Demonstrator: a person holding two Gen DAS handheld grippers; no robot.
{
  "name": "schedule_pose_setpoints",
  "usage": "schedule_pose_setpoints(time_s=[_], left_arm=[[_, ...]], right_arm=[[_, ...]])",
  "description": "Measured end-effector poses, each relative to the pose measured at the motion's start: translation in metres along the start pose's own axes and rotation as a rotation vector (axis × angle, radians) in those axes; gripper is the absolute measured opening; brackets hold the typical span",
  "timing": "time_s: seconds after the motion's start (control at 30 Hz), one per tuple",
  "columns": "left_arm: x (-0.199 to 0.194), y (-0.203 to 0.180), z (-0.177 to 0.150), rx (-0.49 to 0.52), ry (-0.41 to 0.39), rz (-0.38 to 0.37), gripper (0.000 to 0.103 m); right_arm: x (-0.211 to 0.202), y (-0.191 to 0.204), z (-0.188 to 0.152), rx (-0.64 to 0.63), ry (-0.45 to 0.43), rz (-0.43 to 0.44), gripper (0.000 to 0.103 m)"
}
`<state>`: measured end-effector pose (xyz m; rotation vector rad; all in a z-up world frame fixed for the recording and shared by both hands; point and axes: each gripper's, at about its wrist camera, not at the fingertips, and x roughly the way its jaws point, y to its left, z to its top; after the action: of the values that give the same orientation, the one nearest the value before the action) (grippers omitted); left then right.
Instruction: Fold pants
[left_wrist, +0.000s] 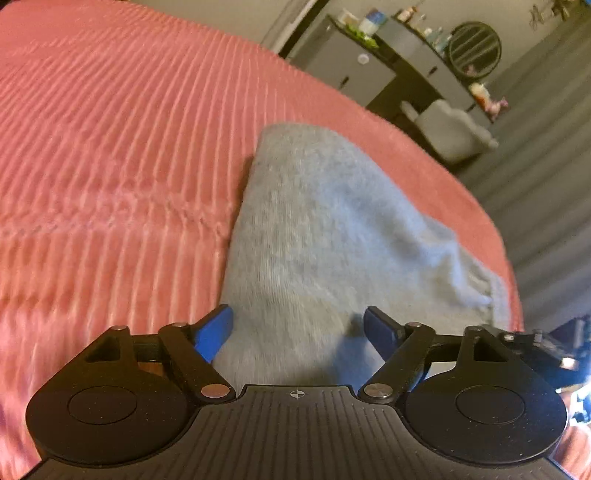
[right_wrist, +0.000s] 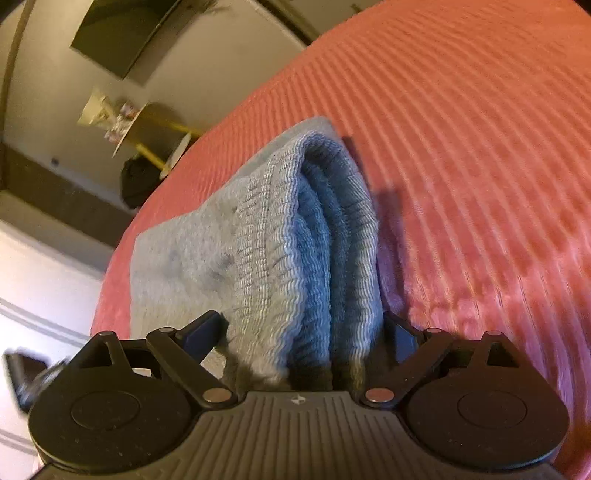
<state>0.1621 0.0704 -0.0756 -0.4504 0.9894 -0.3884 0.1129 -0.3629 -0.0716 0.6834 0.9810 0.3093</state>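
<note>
While the grey pants (left_wrist: 325, 236) lie folded on the pink ribbed bedspread (left_wrist: 110, 147), close to the bed's edge, both tongs are spread wide and squeeze nothing. On the left side, the left gripper (left_wrist: 297, 328) has its blue fingers (left_wrist: 214, 332) apart, with soft grey cloth between them but not pinched. It could snag that cloth if it pulls away low, and the fold would drag open. On the right side, the right gripper (right_wrist: 306, 332) stands around the thick ribbed waistband (right_wrist: 310, 240), which is stacked in layers. Those layers look puffy, so I think they may flop over. A bump from either finger might push the pile toward the edge.
</note>
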Motion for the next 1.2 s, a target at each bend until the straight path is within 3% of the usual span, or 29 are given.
schedule_pose_setpoints(time_s=[0.13,0.2,0.27,0.37,0.43,0.5,0.53,0.6,0.63,0.7,0.73,0.77,0.8,0.9,1.0,1.13,1.2], left_arm=[[0.02,-0.003,0.009,0.031,0.035,-0.066,0.101],[0.031,-0.003,0.014,0.045,0.05,-0.057,0.101],[0.04,0.0,0.02,0.027,0.052,-0.069,0.101],[0.047,0.002,0.024,0.01,0.03,-0.119,0.101],[0.054,-0.001,0.024,0.042,0.028,-0.109,0.099],[0.056,-0.008,0.023,0.115,0.036,-0.096,0.098],[0.057,-0.01,0.023,0.137,0.036,-0.09,0.097],[0.058,-0.015,0.023,0.145,0.025,-0.061,0.087],[0.058,-0.02,0.025,0.143,0.017,-0.049,0.076],[0.056,-0.03,0.023,0.144,0.013,-0.011,0.068],[0.055,-0.035,0.022,0.167,0.008,0.006,0.062],[0.052,-0.04,0.02,0.182,-0.001,0.018,0.059],[0.049,-0.044,0.019,0.185,-0.013,0.026,0.051],[0.036,-0.049,0.026,0.161,-0.04,0.021,0.036],[0.023,-0.055,0.038,0.163,-0.061,-0.01,0.034],[0.004,-0.068,0.057,0.204,-0.146,-0.04,0.033],[0.003,-0.075,0.071,0.218,-0.177,-0.025,0.033]], right_arm=[[0.006,-0.005,0.011,-0.031,0.041,0.054,0.093],[0.014,-0.005,0.018,-0.039,0.059,0.076,0.089],[0.022,-0.002,0.025,-0.058,0.07,0.074,0.077],[0.029,-0.003,0.035,-0.095,0.108,0.097,0.07],[0.034,-0.004,0.037,-0.097,0.122,0.115,0.071],[0.034,-0.006,0.039,-0.093,0.134,0.138,0.078],[0.037,-0.005,0.042,-0.083,0.139,0.157,0.087],[0.042,-0.002,0.045,-0.06,0.144,0.178,0.098],[0.045,0.003,0.046,-0.053,0.148,0.169,0.099],[0.051,0.013,0.049,-0.049,0.143,0.134,0.099],[0.049,0.017,0.047,-0.06,0.131,0.105,0.092],[0.047,0.023,0.045,-0.088,0.111,0.056,0.073],[0.047,0.032,0.041,-0.127,0.096,0.007,0.064],[0.037,0.043,0.034,-0.18,0.069,0.002,0.054],[0.028,0.054,0.04,-0.17,0.032,0.044,0.051],[0.015,0.074,0.063,-0.17,-0.036,0.09,0.05],[0.01,0.081,0.077,-0.169,-0.084,0.093,0.05]])
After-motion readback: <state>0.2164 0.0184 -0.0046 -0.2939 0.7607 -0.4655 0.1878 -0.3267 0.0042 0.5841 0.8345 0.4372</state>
